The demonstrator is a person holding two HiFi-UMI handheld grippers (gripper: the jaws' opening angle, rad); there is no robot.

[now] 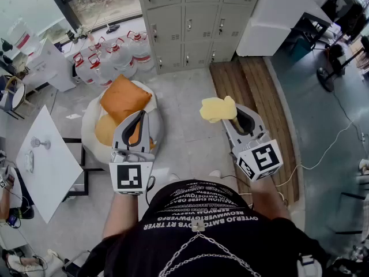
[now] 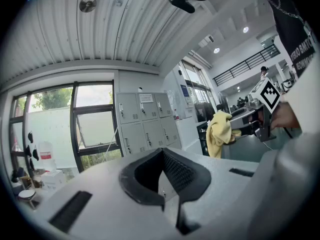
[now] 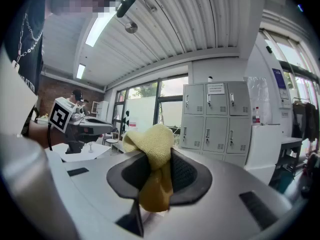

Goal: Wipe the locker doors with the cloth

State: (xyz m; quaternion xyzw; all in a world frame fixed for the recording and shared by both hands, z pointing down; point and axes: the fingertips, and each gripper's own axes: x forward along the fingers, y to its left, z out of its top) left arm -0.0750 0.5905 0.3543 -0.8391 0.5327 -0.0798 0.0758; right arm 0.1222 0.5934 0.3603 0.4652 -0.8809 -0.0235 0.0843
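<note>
A bank of grey locker doors [image 1: 190, 22] stands ahead across the floor; the same locker doors [image 2: 145, 121] show in the left gripper view, and the locker doors [image 3: 212, 121] in the right gripper view, some way off. My right gripper [image 1: 233, 117] is shut on a yellow cloth [image 1: 218, 108], which bunches above the jaws; the cloth [image 3: 152, 159] also hangs down between the pads. My left gripper [image 1: 138, 120] is shut with nothing in it, its jaws meeting at the tip [image 2: 161, 154]. Both grippers point level toward the lockers.
A white beanbag with orange cushions [image 1: 124, 100] lies on the floor under my left gripper. Water bottles [image 1: 109, 53] stand left of the lockers. A white table [image 1: 49, 160] is at left, a wooden strip of floor [image 1: 253, 91] at right, and a white counter [image 1: 277, 16] beside the lockers.
</note>
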